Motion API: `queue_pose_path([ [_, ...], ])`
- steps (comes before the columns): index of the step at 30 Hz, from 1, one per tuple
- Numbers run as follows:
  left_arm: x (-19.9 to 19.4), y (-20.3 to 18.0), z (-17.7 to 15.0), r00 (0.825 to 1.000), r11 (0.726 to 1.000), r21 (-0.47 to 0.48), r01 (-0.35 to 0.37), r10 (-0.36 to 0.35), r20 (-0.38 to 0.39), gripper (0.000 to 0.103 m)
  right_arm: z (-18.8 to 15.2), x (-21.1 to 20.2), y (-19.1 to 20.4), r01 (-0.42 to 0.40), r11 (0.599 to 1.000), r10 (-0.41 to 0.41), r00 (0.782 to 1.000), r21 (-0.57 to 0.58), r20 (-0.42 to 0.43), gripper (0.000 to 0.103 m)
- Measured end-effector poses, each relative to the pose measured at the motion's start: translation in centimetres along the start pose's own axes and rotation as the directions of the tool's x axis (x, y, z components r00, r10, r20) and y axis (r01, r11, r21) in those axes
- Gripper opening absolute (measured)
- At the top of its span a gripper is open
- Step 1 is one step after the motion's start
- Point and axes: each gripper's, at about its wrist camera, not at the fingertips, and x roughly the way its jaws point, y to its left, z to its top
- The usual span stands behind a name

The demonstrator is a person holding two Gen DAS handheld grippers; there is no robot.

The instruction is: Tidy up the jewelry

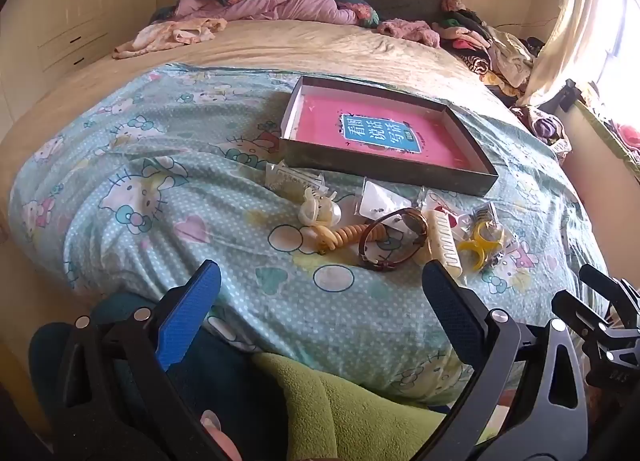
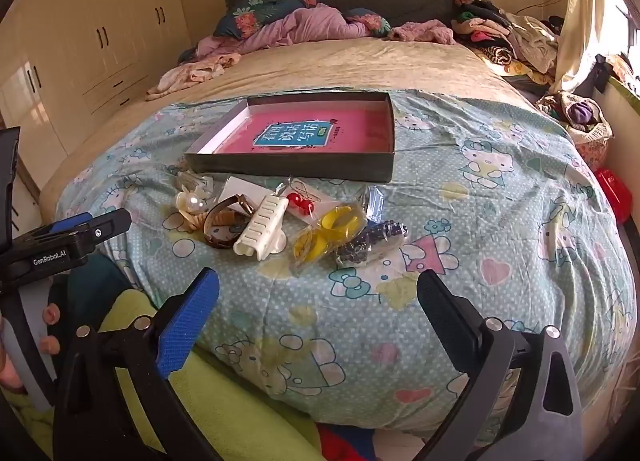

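My left gripper (image 1: pixel 320 301) and my right gripper (image 2: pixel 318 305) both gape wide at the bottom of their frames, holding nothing above the pale blue cartoon-cat bedspread (image 2: pixel 500 229). The jewelry lies heaped mid-frame: a brown-strapped wristwatch (image 1: pixel 394 239) touching a cream plastic claw hair clip (image 2: pixel 262 229), beside yellow rings in a clear bag (image 2: pixel 328 233) and dark beads in a clear bag (image 2: pixel 372 243). Just above the heap sits the shallow dark cardboard box with a pink floor (image 2: pixel 390 133), with none of the jewelry inside it.

A cartoon-cat bedsheet (image 2: pixel 500 189) covers the bed, with crumpled clothes (image 2: pixel 504 37) and a wardrobe (image 2: pixel 100 33) behind.
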Motion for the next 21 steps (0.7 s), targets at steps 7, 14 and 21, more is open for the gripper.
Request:
queue_pose_path([
  [7,-0.6,-0.5,0.3,1.0,1.0,-0.001,0.01,-0.01,-0.002,0.094,0.1,-0.3,0.5,0.002,1.0,-0.002,1.0,-0.003,0.002,0.099],
  [14,-0.6,-0.5,0.2,1.0,1.0,0.001,0.016,-0.016,0.002,0.094,0.0,-0.6,0.9,0.0,1.0,0.0,1.0,-0.026,0.019,0.099],
  [21,-1.0,-0.5,0.0,1.0,1.0,0.005,0.018,-0.018,0.01,0.094,0.2,-0.8,1.2,-0.004,0.999,0.005,1.0,-0.042,0.027,0.099],
])
